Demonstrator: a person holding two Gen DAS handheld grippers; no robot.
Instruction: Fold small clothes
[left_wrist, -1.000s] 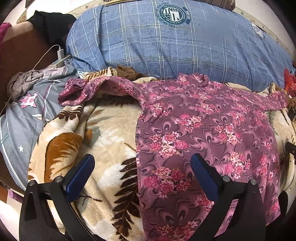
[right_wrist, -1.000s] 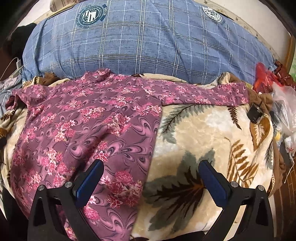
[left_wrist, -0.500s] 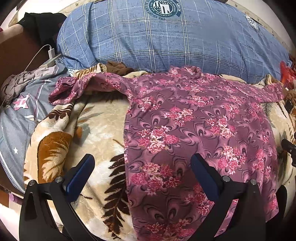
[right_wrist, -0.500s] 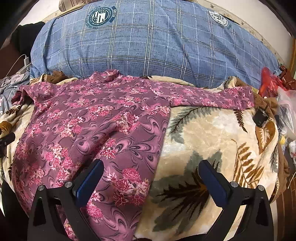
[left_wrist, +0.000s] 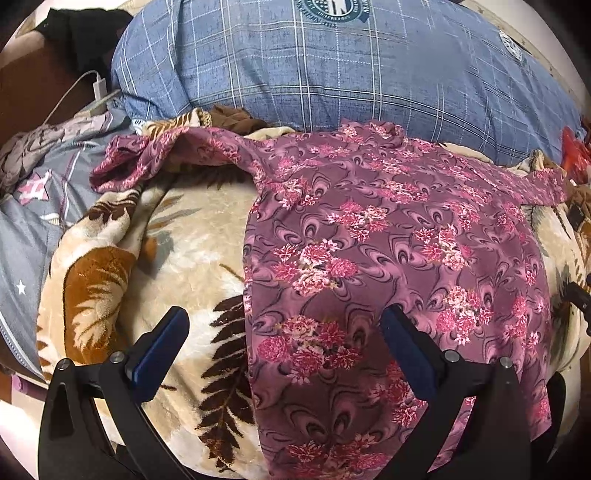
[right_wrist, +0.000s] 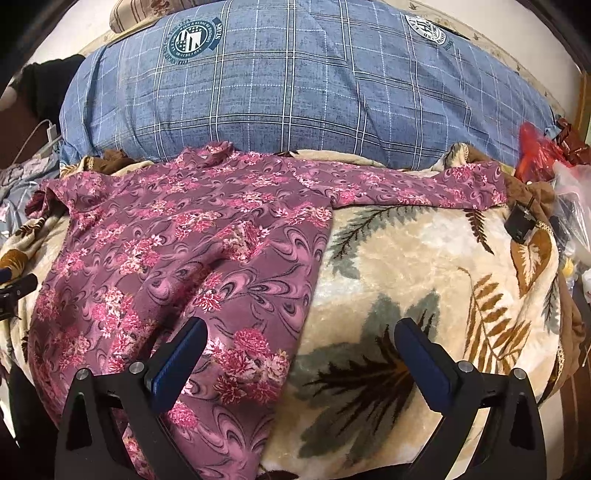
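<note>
A blue plaid pillow (left_wrist: 332, 70) lies across the far end of the bed, its near edge against a cream leaf-print blanket (right_wrist: 424, 266). Spread flat on that blanket is the purple floral top (left_wrist: 388, 236), collar toward the pillow, both sleeves stretched sideways. The left hand-held gripper (left_wrist: 284, 332) hangs released over the top's left edge, empty. The right hand-held gripper (right_wrist: 299, 343) hangs released over its right edge, empty.

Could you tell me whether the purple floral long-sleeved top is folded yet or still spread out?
Spread out: the purple floral long-sleeved top lies flat, both sleeves extended sideways, on the cream leaf-patterned fleece blanket.
</note>
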